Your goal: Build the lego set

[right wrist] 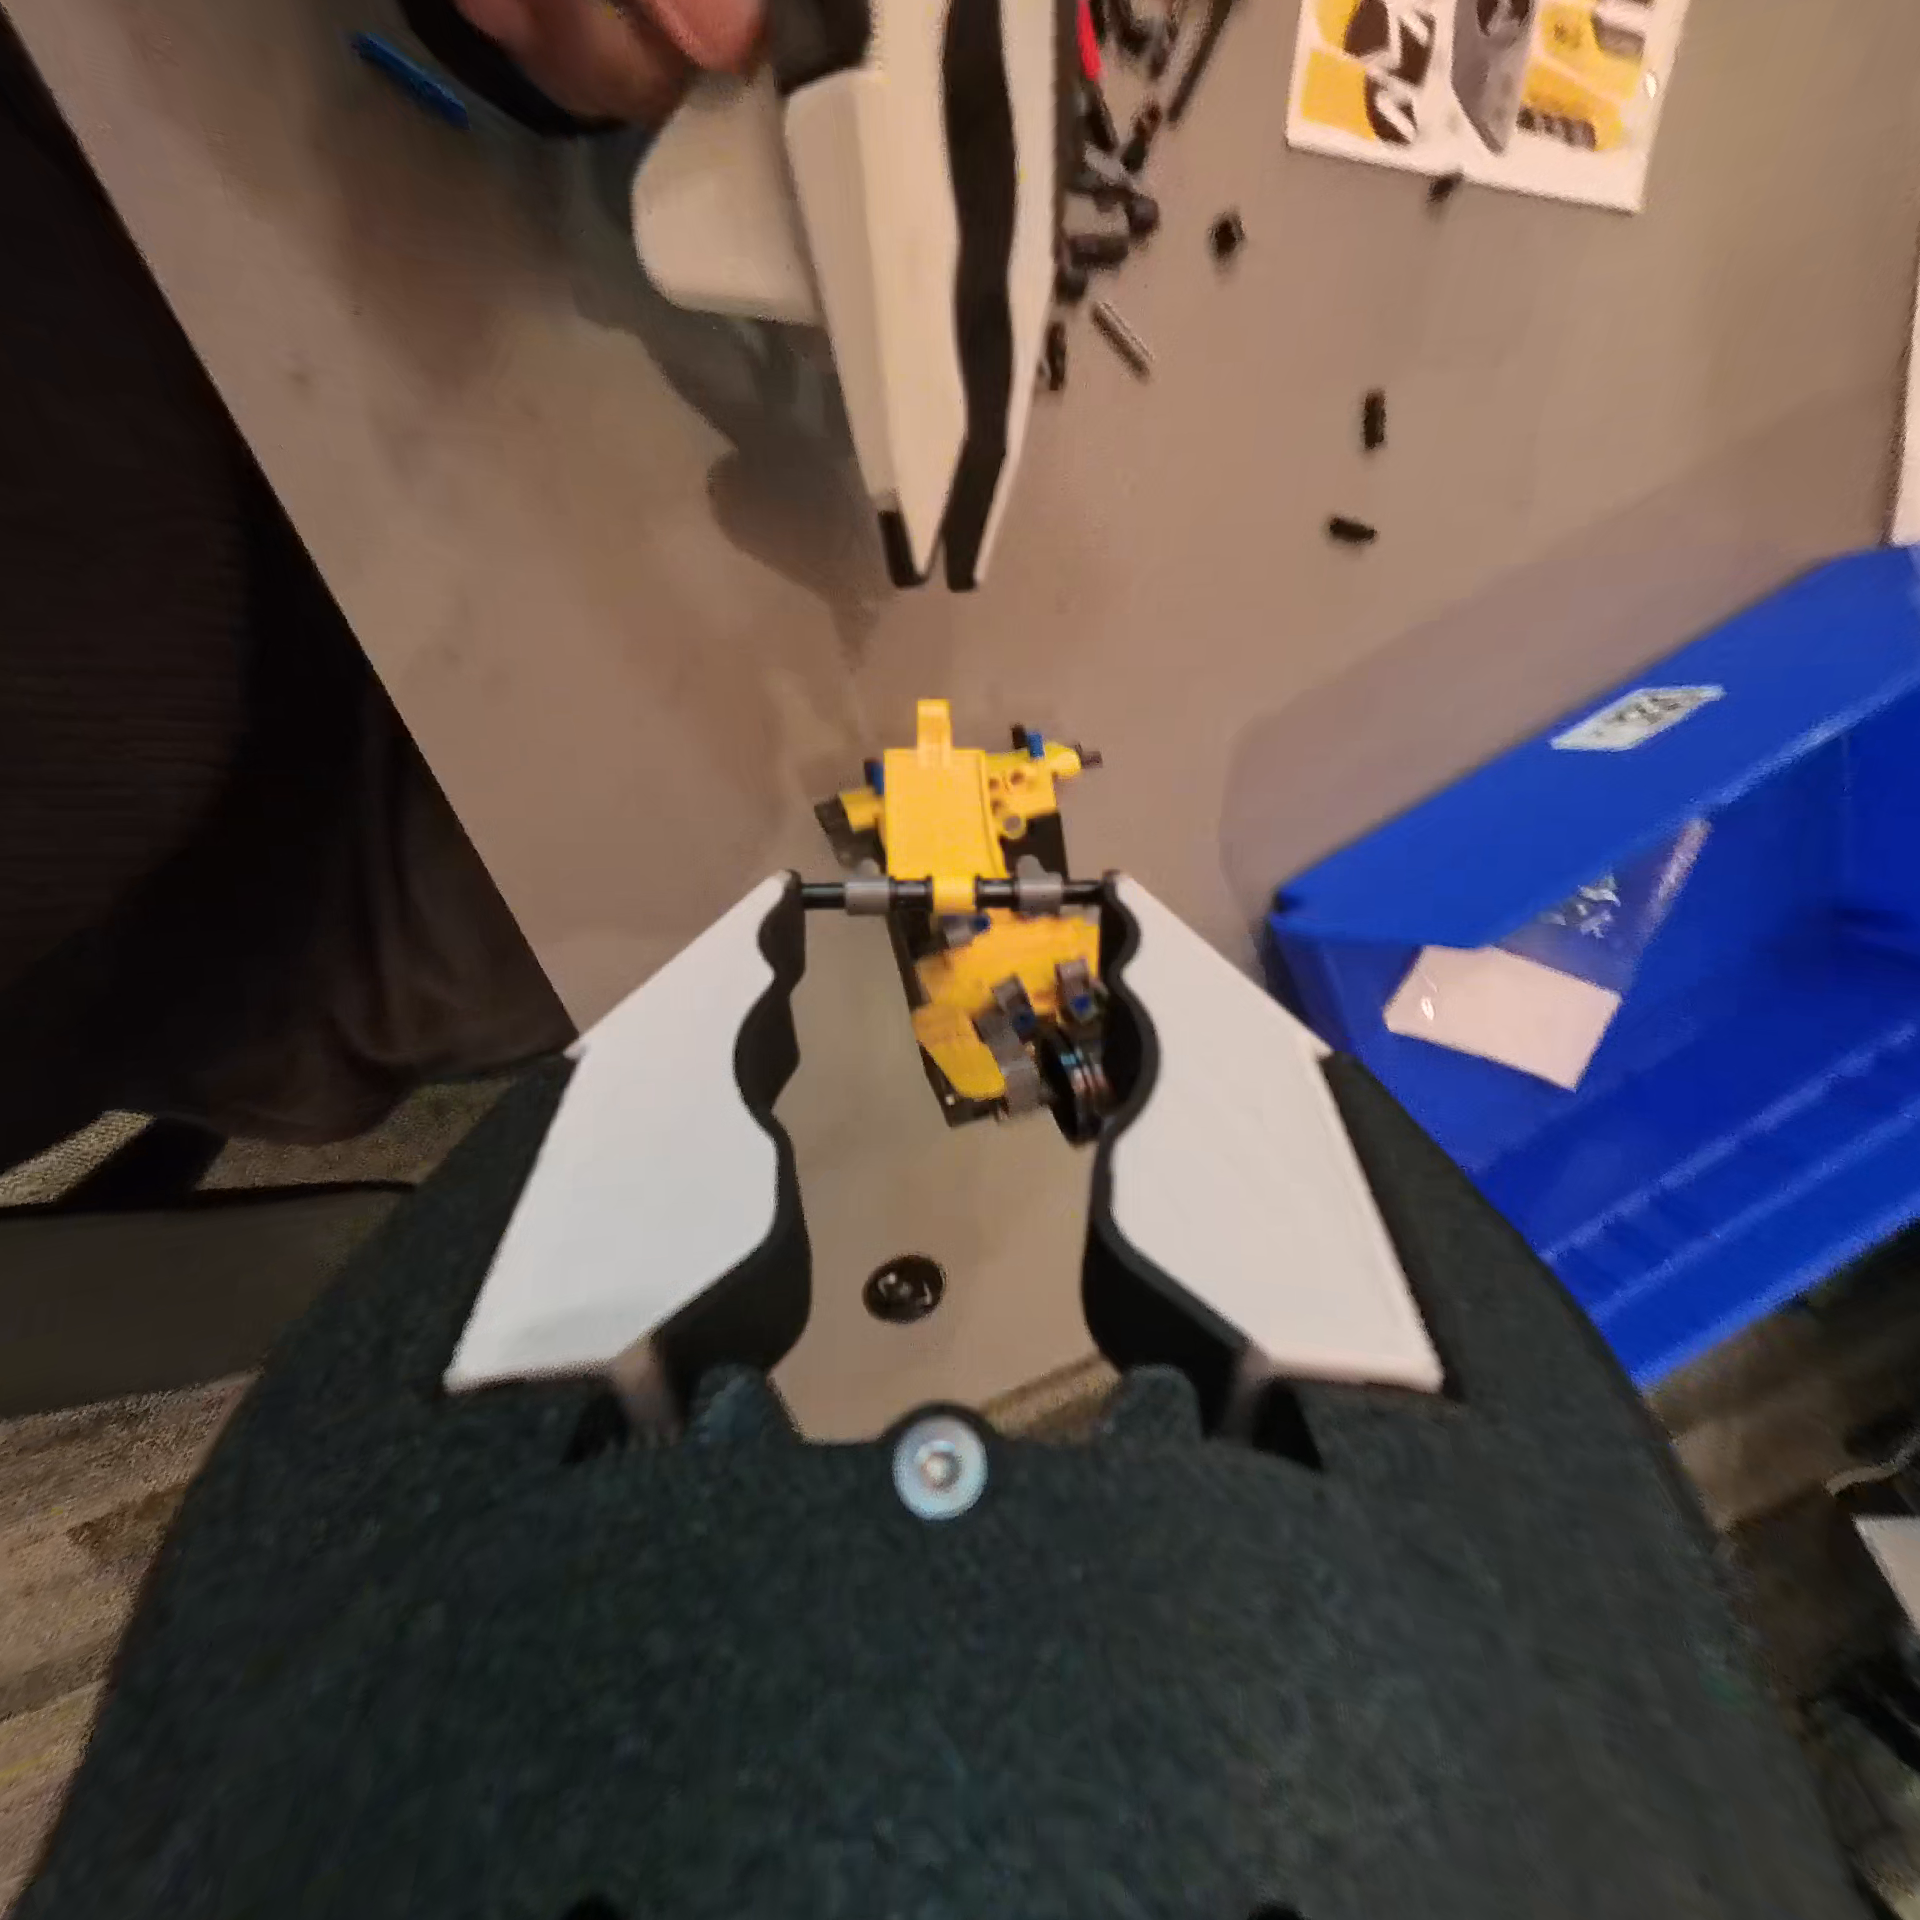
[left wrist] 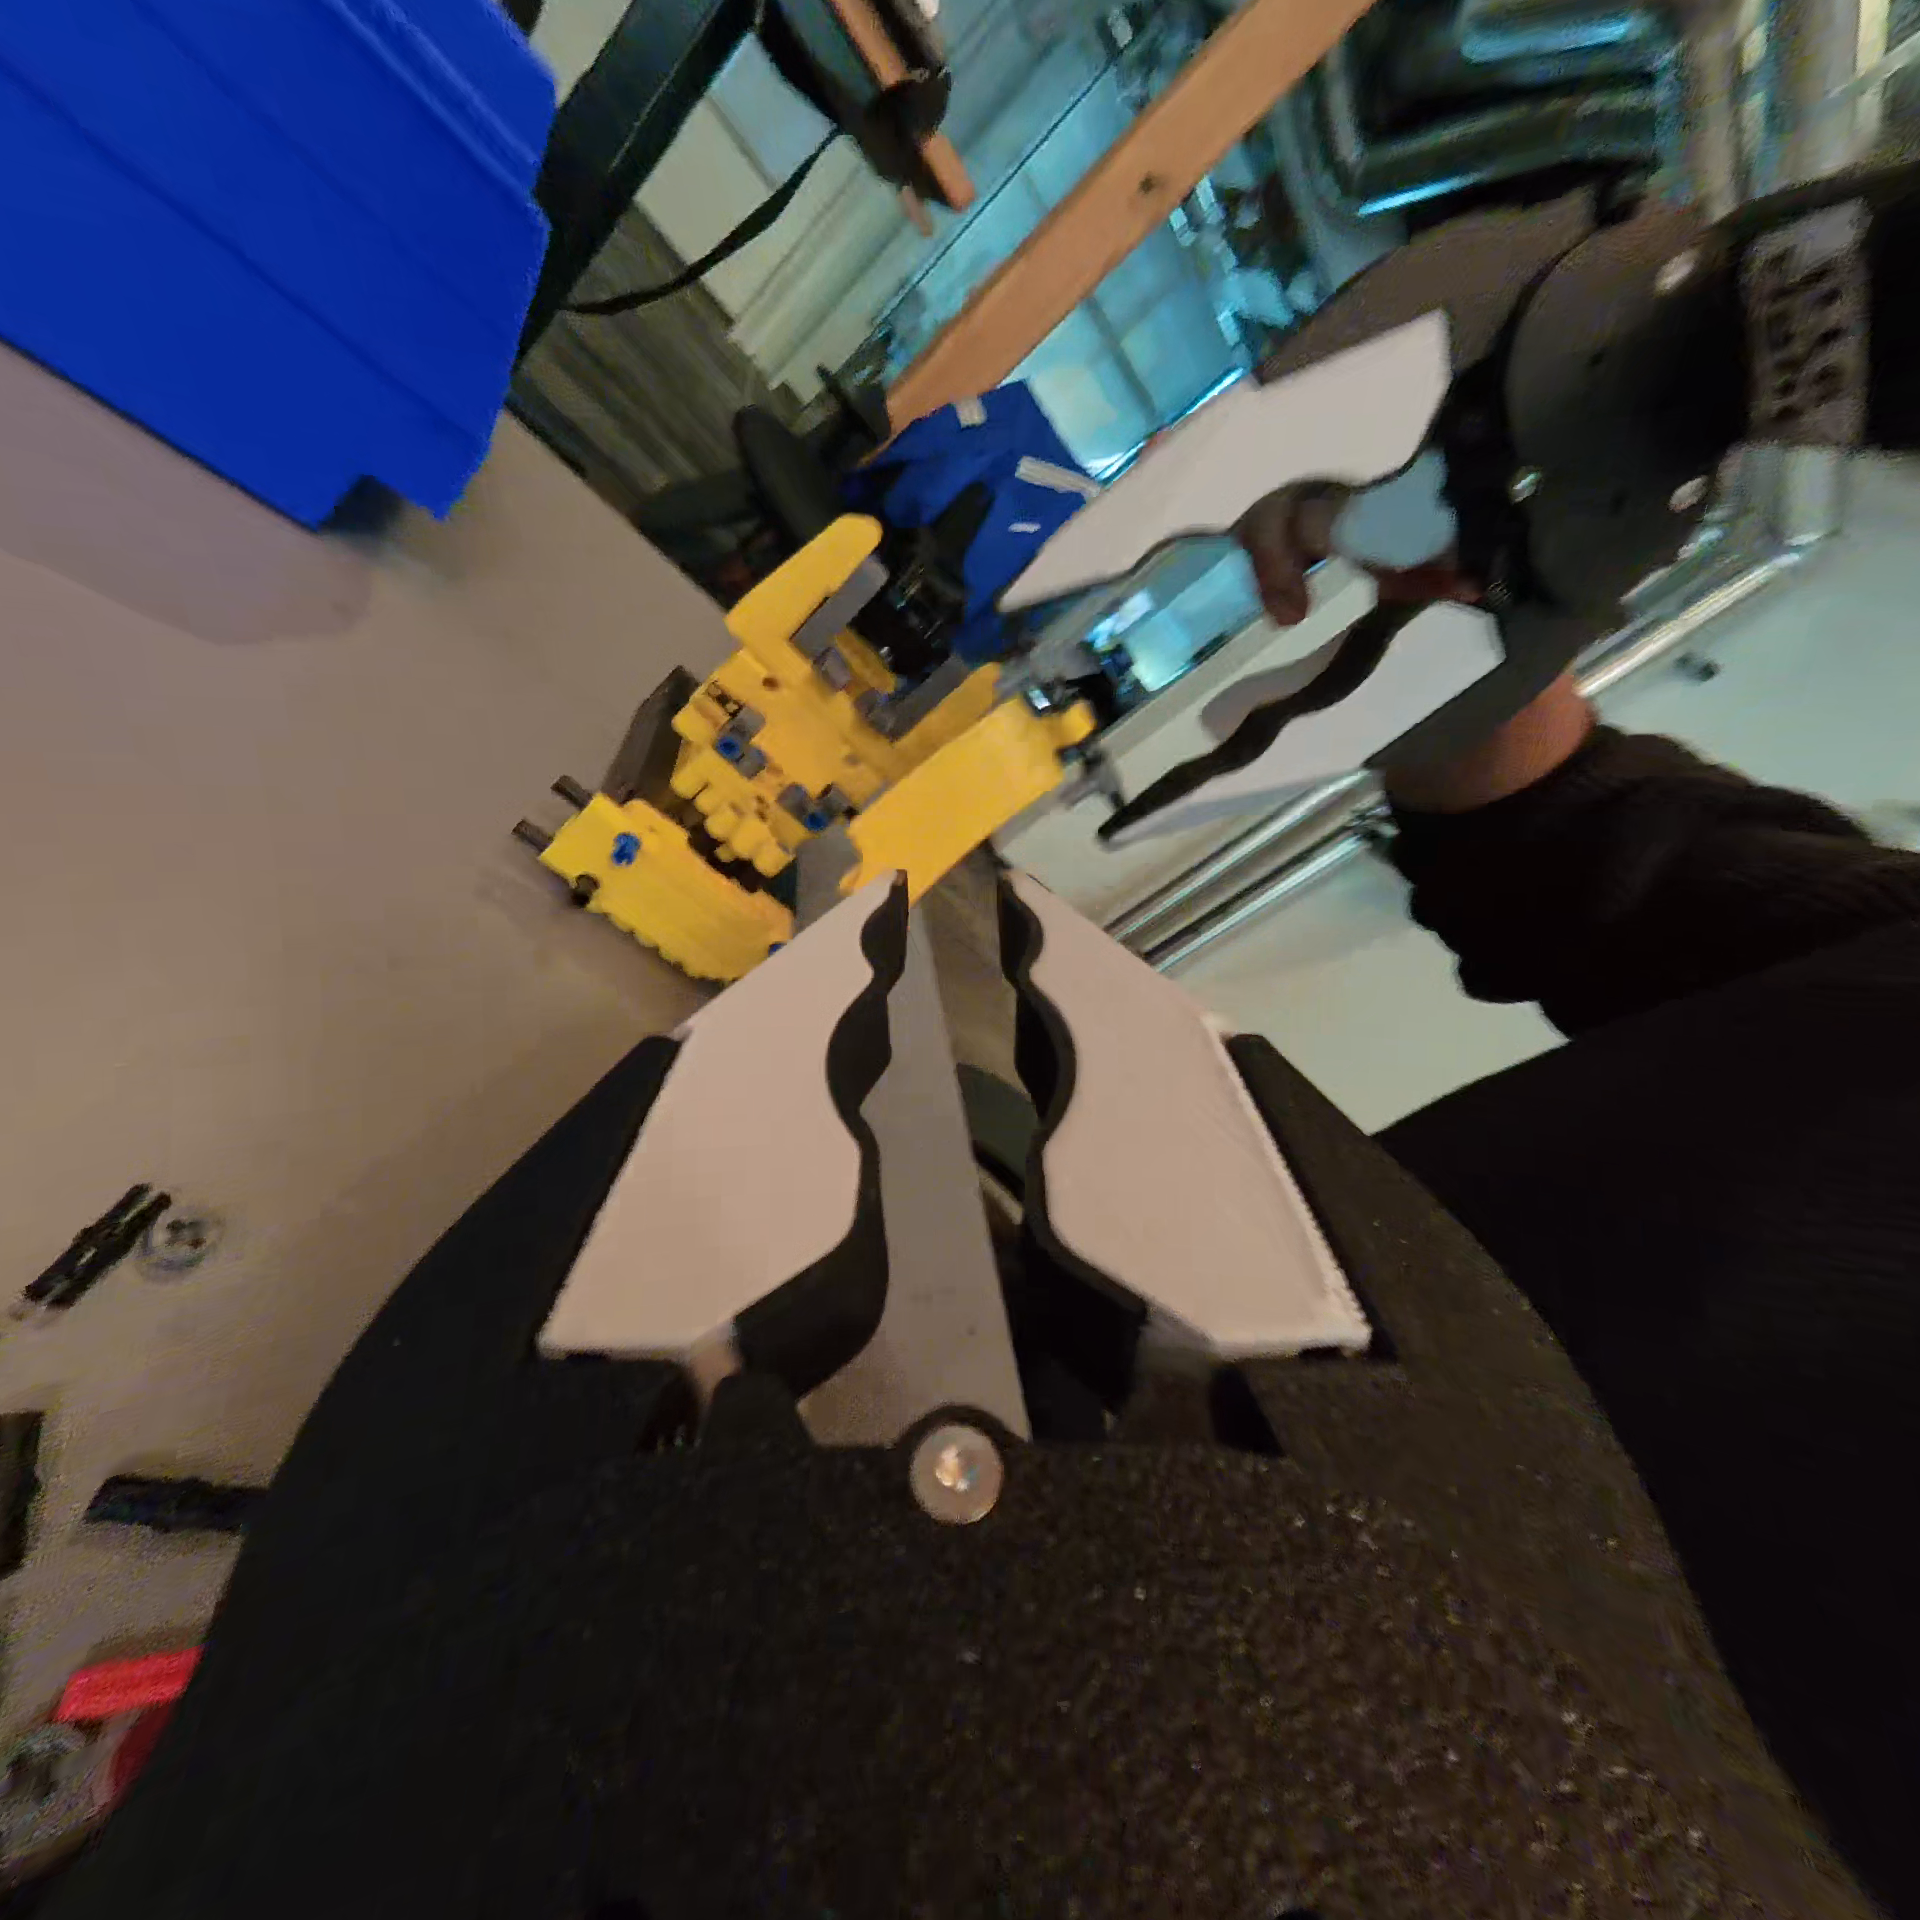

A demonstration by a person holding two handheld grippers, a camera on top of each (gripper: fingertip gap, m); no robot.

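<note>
Grey table (right wrist: pixel 623 582) — axle (right wrist: pixel 951 895) between right fingers (right wrist: pixel 1164 997)

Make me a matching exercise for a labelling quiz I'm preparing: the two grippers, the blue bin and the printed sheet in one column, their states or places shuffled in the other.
1. left gripper
2. right gripper
3. blue bin
4. printed sheet

a. fingertips on the ends of the yellow model's black axle
b. flat on the table, beyond scattered black pieces
c. fingers nearly together, nothing between
d. stands on the table beside the model

Pairs: 1-c, 2-a, 3-d, 4-b
</note>
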